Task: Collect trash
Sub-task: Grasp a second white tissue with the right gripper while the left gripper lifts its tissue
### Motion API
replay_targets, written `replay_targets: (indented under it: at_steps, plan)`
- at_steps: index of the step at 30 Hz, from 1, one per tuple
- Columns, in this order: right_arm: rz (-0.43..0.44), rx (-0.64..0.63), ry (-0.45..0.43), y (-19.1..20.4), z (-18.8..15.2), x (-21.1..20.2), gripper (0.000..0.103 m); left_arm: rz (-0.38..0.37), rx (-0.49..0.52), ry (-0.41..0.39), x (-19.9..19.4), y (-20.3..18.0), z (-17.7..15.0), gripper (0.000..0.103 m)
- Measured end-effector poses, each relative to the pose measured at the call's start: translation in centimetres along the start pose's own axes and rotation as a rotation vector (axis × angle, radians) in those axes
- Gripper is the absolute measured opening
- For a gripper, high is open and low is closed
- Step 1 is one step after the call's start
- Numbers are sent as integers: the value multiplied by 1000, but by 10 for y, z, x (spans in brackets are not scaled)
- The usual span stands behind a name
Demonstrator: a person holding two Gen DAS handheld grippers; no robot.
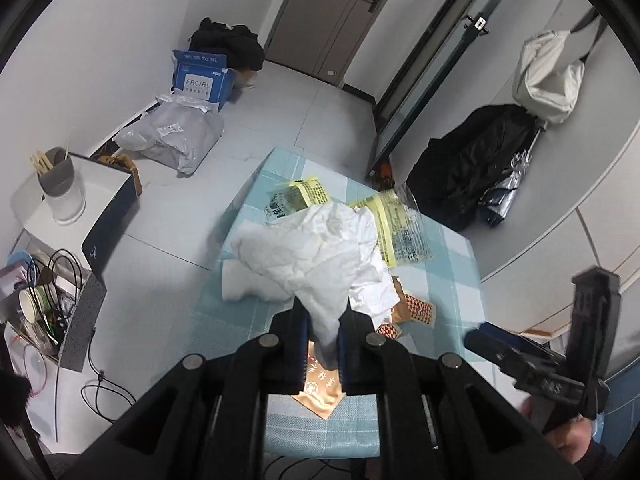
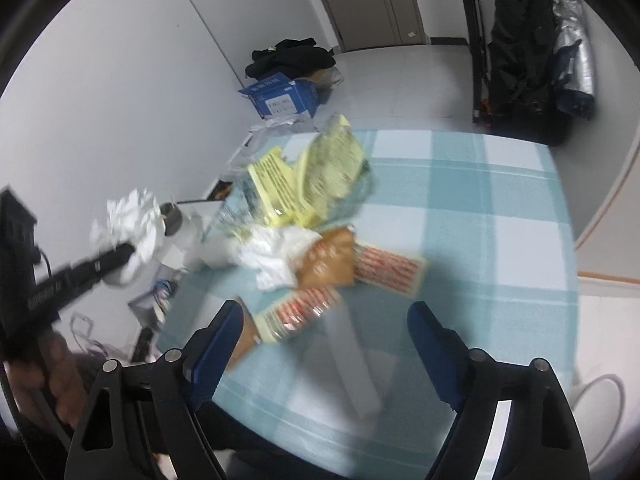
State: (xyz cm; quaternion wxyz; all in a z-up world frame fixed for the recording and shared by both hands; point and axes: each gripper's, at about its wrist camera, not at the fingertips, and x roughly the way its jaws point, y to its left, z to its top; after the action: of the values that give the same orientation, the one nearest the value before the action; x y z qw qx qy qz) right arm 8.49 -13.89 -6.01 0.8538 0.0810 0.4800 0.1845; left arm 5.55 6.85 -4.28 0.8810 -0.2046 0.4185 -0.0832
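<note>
Your left gripper (image 1: pixel 323 344) is clenched on a crumpled white tissue (image 1: pixel 312 248), held up off the table with the blue checked tablecloth (image 2: pixel 480 216), above its left edge. On the cloth just beyond that tissue lie yellow printed wrappers (image 2: pixel 308 176), more white paper (image 2: pixel 272 256), a brown packet (image 2: pixel 332 258) and red-and-white checked sachets (image 2: pixel 390 270), all bunched near the table's left side. Your right gripper (image 2: pixel 326 344) hangs over the near part of the cloth, jaws spread wide with nothing pinched; the nearest sachet (image 2: pixel 298 314) lies just ahead of its left finger.
</note>
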Motion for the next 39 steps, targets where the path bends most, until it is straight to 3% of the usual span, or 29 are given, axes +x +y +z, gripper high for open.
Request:
replay_targets:
  at_steps: [5, 10, 17, 19, 21, 26, 28, 31, 39]
  plan:
    - [-6, -3, 44, 18, 20, 42, 82, -12, -7, -35, -8, 7, 2, 7]
    - [-23, -17, 115, 29, 30, 82, 66, -3, 0, -52, -9, 12, -1, 7]
    - [-91, -113, 107, 50, 34, 108, 64, -16, 17, -71, -16, 16, 0, 7]
    - [-108, -111, 102, 50, 34, 118, 49, -14, 10, -73, -16, 18, 0, 7]
    - [-118, -100, 105, 49, 33, 126, 42, -13, 4, -79, -17, 20, 0, 7]
    - [-197, -205, 78, 63, 30, 131, 29, -21, -16, -76, -17, 24, 1, 7]
    - [-219, -258, 71, 70, 28, 132, 18, -20, -18, -70, -16, 23, 1, 7]
    - [-218, -275, 66, 71, 29, 129, 11, -18, -17, -64, -14, 22, 1, 7]
    - [-173, -247, 22, 66, 28, 109, 9, -5, -15, -54, -11, 21, 0, 7]
